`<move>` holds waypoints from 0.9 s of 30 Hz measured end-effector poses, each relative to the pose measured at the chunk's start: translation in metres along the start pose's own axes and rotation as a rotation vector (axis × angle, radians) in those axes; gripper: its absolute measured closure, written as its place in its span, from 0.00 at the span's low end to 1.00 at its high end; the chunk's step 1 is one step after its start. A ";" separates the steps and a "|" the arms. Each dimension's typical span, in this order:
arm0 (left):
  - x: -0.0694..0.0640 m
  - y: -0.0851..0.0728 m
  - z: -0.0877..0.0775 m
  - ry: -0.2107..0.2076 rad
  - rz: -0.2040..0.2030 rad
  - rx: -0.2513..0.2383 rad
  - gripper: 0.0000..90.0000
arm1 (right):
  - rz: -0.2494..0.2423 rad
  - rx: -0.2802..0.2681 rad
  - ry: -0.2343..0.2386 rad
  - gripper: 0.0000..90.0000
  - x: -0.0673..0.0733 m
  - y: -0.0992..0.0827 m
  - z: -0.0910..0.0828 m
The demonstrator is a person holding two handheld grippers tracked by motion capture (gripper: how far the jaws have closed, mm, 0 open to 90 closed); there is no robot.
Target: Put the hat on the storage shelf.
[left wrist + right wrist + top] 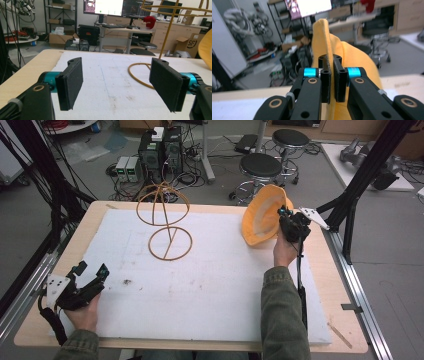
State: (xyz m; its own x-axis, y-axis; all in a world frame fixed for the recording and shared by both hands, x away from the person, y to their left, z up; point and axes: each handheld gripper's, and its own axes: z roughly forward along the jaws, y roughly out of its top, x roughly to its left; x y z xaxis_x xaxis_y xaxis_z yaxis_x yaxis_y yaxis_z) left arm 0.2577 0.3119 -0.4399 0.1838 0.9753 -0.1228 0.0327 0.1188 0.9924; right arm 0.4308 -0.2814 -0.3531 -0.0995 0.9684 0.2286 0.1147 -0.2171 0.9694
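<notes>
One yellow hat (262,215) clamped in right claw (286,212); left claw (92,270) gapes beside one wire stand (165,220).

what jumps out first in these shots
The yellow hat, held up off the table's far right side, pinched at its edge by the right claw. Next, the wire hat stand upright at the far middle of the white mat, and the left claw open near the left edge.

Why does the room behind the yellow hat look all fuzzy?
In the right gripper view the room is blurred, while the right gripper and the yellow hat it pinches look fairly sharp; the left gripper view is clearer; the high view is evenly lit, with soft shadows.
</notes>
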 end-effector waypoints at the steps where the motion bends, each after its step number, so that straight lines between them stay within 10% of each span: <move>1: 0.000 0.000 0.000 0.000 0.000 0.000 0.30 | -0.018 -0.028 -0.008 0.96 0.001 0.003 -0.003; 8: 0.002 -0.001 0.000 0.001 -0.019 -0.006 0.30 | -0.038 -0.186 0.017 0.96 0.006 0.020 -0.023; 14: 0.001 -0.001 0.001 -0.003 -0.024 -0.010 0.30 | -0.017 -0.210 0.047 0.96 0.008 0.025 -0.029; 27: 0.002 0.000 0.001 -0.005 -0.043 -0.023 0.30 | -0.102 -0.230 0.124 0.96 0.060 0.062 -0.017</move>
State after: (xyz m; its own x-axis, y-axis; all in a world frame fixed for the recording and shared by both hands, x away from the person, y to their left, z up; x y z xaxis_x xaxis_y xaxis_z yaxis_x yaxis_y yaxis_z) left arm 0.2592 0.3141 -0.4407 0.1881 0.9682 -0.1650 0.0185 0.1645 0.9862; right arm 0.4153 -0.2388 -0.2773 -0.2211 0.9674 0.1239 -0.1279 -0.1547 0.9797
